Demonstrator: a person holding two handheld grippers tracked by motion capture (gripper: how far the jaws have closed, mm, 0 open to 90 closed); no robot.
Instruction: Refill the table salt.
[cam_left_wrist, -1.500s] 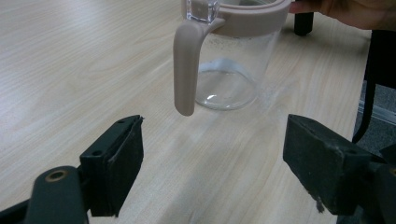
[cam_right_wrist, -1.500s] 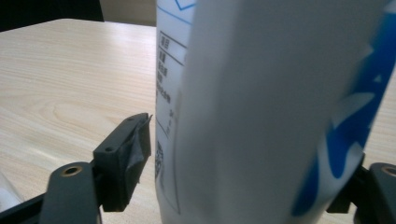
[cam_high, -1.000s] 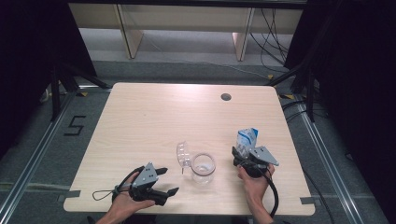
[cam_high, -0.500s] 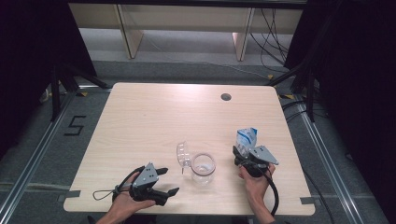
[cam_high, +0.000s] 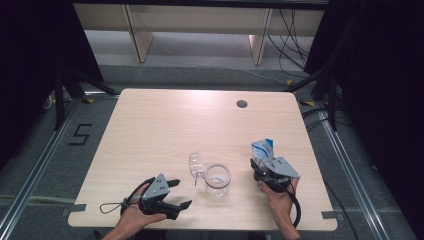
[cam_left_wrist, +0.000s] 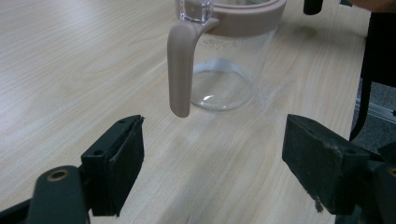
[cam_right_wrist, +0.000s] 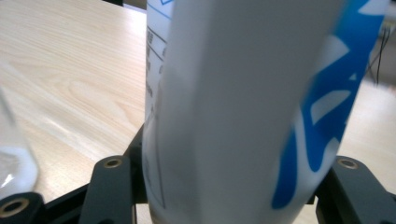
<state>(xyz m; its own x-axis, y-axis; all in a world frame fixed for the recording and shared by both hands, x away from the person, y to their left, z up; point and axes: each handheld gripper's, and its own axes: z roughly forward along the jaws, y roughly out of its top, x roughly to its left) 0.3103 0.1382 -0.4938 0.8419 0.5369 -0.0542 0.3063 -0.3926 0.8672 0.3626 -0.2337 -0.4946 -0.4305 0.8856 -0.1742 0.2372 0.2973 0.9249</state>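
The right gripper, jaws just closing, is clamping the blue-and-white carton near the table's right edge, its base hidden. The left gripper is gaping wide at the near edge, beside the clear jug; the far half is lying open.

Setting: a lab or recording studio set up for filming handling work, not a home.

- Surface: one pale wood-grain tabletop at centre frame, rounded corners, with a round cable hole near its upper right.
- Floor: grey carpet, metal rails running along the left and right of the frame; a "5" marked in black tape at left; tape strips at the surface's lower corners.
- Surround: black curtains down both sides of the frame.
- Background, top of frame: light wooden shelving legs and loose black cables on the floor at upper right.
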